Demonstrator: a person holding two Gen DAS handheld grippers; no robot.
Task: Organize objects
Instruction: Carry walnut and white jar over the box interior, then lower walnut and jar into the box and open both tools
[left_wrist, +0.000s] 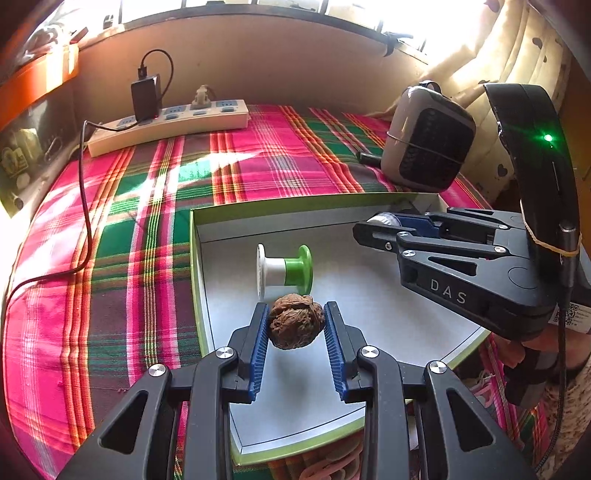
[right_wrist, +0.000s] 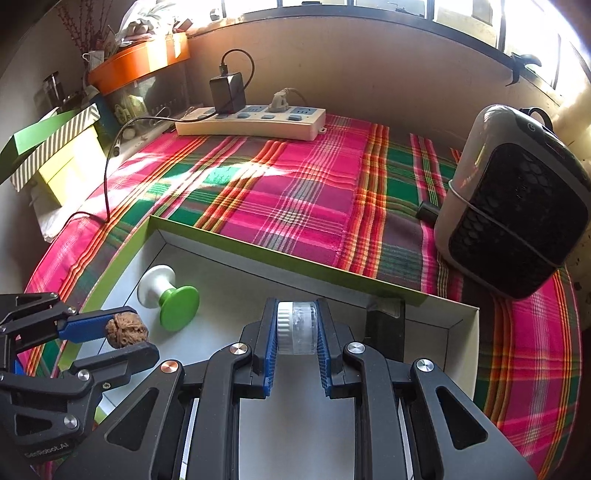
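A shallow green-rimmed box (left_wrist: 195, 236) with a pale floor lies on the plaid cloth. Inside it a white-and-green spool (left_wrist: 284, 270) lies on its side. My left gripper (left_wrist: 295, 321) is shut on a brown wrinkled walnut (left_wrist: 295, 325), held over the box just in front of the spool. My right gripper (right_wrist: 297, 328) is shut on a small clear jar with a white ribbed cap (right_wrist: 297, 326), over the box near its far wall (right_wrist: 295, 260). In the right wrist view the left gripper (right_wrist: 125, 338) with the walnut (right_wrist: 126, 329) sits at the lower left, beside the spool (right_wrist: 168, 295).
A white power strip (right_wrist: 251, 122) with a black charger and cable lies at the back of the plaid cloth (right_wrist: 295, 192). A grey-and-black fan heater (right_wrist: 513, 199) stands at the right. Striped and green boxes (right_wrist: 55, 147) are stacked at the left under an orange shelf.
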